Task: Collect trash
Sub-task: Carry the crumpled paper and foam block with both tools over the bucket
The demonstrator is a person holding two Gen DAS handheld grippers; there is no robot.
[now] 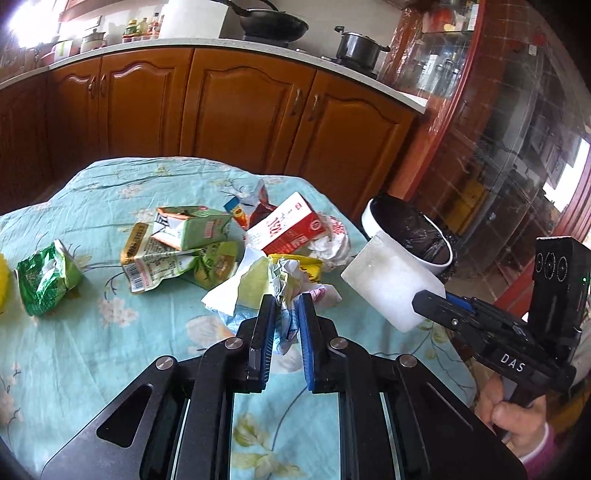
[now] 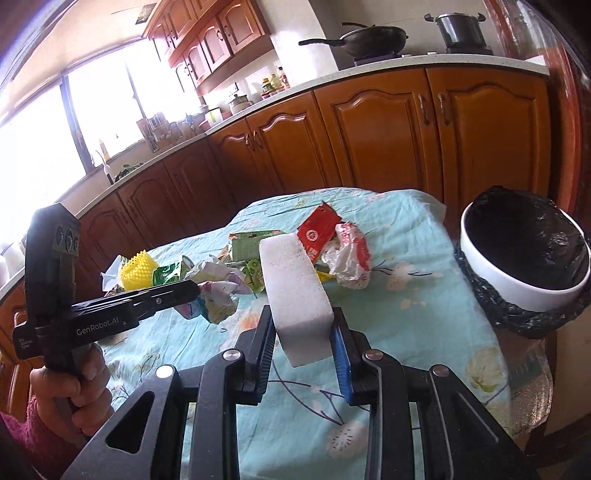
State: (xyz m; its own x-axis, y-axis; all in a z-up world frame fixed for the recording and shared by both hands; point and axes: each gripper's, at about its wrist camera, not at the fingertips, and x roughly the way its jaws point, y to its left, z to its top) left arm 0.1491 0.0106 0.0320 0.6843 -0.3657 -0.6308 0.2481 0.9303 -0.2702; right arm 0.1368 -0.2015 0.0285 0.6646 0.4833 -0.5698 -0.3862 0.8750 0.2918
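My left gripper [image 1: 287, 308] is shut on a crumpled paper wad [image 1: 286, 280], lifted off the flowered tablecloth [image 1: 110, 332]. The same wad [image 2: 218, 295] shows beyond that gripper's tips in the right wrist view. My right gripper [image 2: 303, 325] is shut on a white foam block [image 2: 295, 291], which also appears as a pale slab [image 1: 388, 277] in the left wrist view. A white bin lined with a black bag [image 2: 524, 254] stands off the table's right edge. On the cloth lie a red-and-white carton [image 1: 284, 227], green cartons [image 1: 192, 227] and a green wrapper [image 1: 46, 277].
A crumpled white-and-red plastic bag [image 2: 351, 258] and a yellow spiky fruit net [image 2: 138, 273] lie on the table. Wooden cabinets [image 1: 240, 110] run behind, with a wok [image 1: 273, 22] and a pot [image 1: 358, 46] on the counter. A hand [image 2: 77, 387] holds the left gripper.
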